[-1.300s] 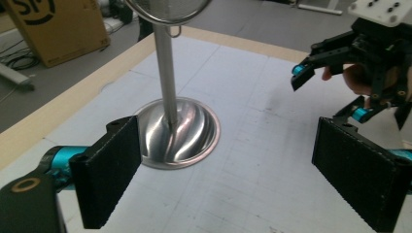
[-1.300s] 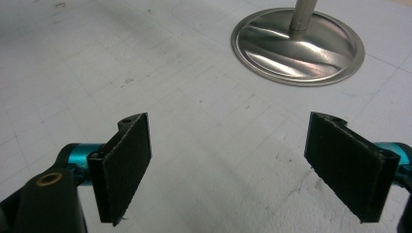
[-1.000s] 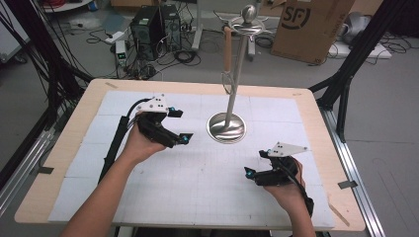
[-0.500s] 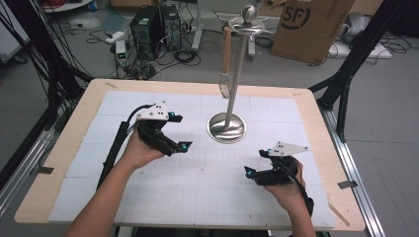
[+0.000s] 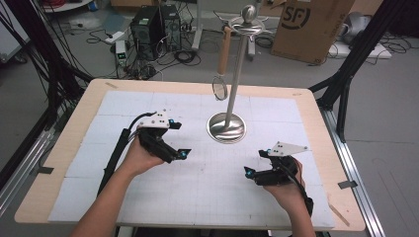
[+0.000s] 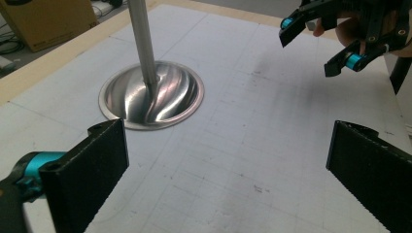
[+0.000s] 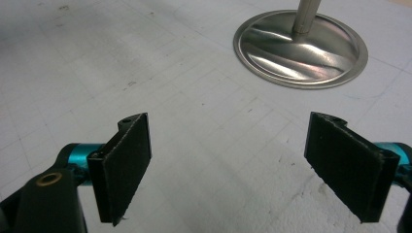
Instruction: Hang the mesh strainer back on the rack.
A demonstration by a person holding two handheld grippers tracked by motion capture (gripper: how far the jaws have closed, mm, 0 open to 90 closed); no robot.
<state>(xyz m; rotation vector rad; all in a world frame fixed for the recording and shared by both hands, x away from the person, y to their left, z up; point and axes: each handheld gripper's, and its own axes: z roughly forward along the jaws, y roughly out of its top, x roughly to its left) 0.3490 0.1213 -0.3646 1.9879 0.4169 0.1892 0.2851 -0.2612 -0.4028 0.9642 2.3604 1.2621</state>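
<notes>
A shiny metal stand with a round base and a tall pole rises at the middle of the white mat. From its top hangs a utensil with a wooden handle and a small round head. My left gripper hovers open to the left of the base, with nothing between its jaws. In the left gripper view the left gripper faces the base, and the other gripper shows farther off. My right gripper rests open near the front right. In the right gripper view its jaws stand apart before the base.
The white gridded mat covers a wooden table. Beyond the far edge, the floor holds a cardboard box, a computer tower and loose cables. Black frame posts stand at the table's sides.
My left gripper has drifted a little toward the table's front and slightly right. The right gripper has stayed where it was.
</notes>
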